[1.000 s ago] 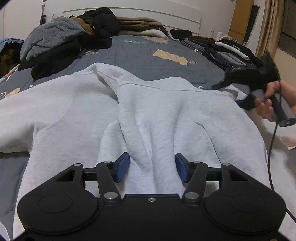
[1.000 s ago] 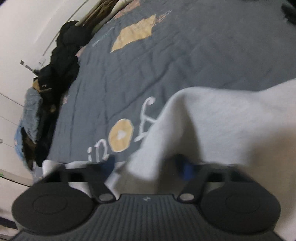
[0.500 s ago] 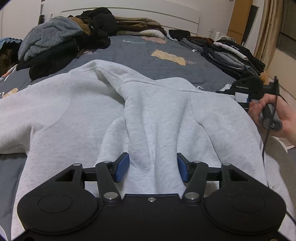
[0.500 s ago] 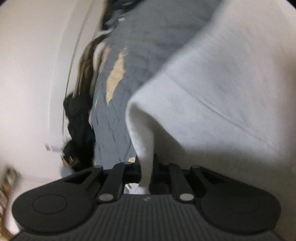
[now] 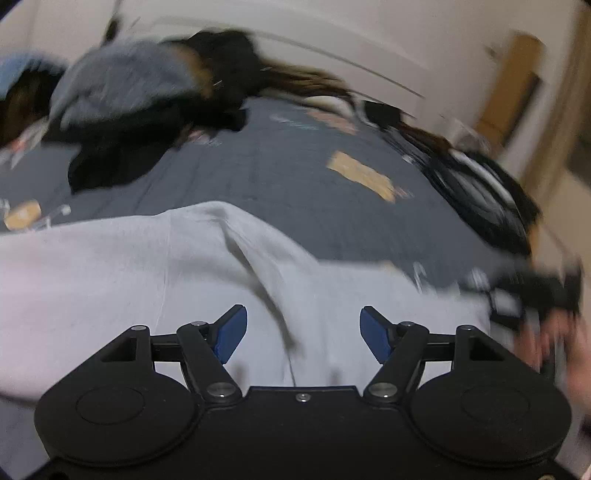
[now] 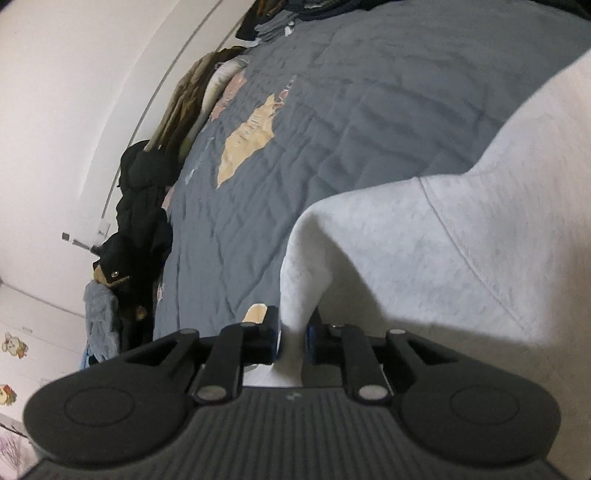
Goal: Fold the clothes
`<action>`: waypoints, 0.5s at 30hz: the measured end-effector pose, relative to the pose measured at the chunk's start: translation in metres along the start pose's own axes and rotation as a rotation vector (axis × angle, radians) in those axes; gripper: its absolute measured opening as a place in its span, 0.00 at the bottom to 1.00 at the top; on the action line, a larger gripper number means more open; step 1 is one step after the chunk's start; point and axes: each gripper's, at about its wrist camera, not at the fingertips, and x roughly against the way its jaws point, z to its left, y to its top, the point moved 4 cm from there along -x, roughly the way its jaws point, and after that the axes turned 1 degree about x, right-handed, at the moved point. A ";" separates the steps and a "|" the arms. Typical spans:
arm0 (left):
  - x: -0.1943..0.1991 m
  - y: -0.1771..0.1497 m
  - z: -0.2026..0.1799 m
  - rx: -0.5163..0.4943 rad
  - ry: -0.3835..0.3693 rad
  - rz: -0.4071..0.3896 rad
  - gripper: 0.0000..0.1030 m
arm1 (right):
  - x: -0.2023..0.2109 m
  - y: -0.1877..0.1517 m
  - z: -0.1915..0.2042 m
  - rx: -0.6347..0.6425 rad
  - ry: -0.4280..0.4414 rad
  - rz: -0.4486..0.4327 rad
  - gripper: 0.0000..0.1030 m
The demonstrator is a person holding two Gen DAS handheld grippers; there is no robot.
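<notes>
1. Pinching a raised fold of the pale grey hoodie (image 6: 424, 236), your right gripper (image 6: 291, 334) has its jaws almost together with the cloth pressed between the blue pads; they have just eased a little wider, yet the fabric is clamped between them.
2. Your left gripper (image 5: 303, 330) hangs over the hoodie (image 5: 147, 280) with its blue pads (image 5: 231, 332) spread wide. They have just been opening, and nothing sits between them; the cloth lies below the gap, untouched by either pad.
3. You see the hoodie spread flat across the near part of the grey quilt (image 5: 266, 173), with a dark crease running up its middle from the left gripper.
4. At the hoodie's right edge in the left wrist view, your right hand (image 5: 554, 339) and its black gripper show only as a blur.
5. Beyond the hoodie, the quilt (image 6: 351, 122) lies bare except for its tan printed patch (image 6: 245, 144).
6. Farther than the hoodie and to its left in the left wrist view, you have a heap of dark and grey-blue clothes (image 5: 125, 103).
7. Farther than the hoodie on the right side, a row of dark stacked garments (image 5: 476, 188) lines the quilt's edge; whether they are folded you cannot tell through the blur.
8. Behind everything, past the hoodie and the heaps, stands the white headboard (image 5: 332, 33) and wall.
</notes>
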 end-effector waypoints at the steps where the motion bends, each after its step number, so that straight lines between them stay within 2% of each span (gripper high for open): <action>1: -0.015 0.008 0.004 0.041 -0.004 0.019 0.65 | -0.001 0.000 -0.001 -0.004 0.000 -0.001 0.15; 4: -0.062 0.027 0.016 0.163 0.027 0.076 0.65 | -0.005 -0.001 -0.002 -0.016 0.005 -0.006 0.15; 7: -0.103 0.032 0.023 0.224 0.070 0.150 0.63 | -0.010 -0.001 -0.001 -0.008 0.010 -0.003 0.16; 8: -0.113 0.031 0.025 0.242 0.076 0.170 0.43 | -0.010 -0.001 0.000 0.002 0.011 -0.003 0.16; 10: -0.122 0.029 0.030 0.290 0.058 0.184 0.14 | -0.009 0.000 0.001 0.017 0.016 -0.008 0.13; 11: -0.120 0.028 0.034 0.319 0.048 0.173 0.11 | -0.008 0.002 0.000 -0.002 0.016 -0.019 0.06; 15: -0.087 0.009 0.058 0.469 -0.005 0.056 0.08 | -0.007 0.004 -0.012 -0.097 0.048 -0.015 0.05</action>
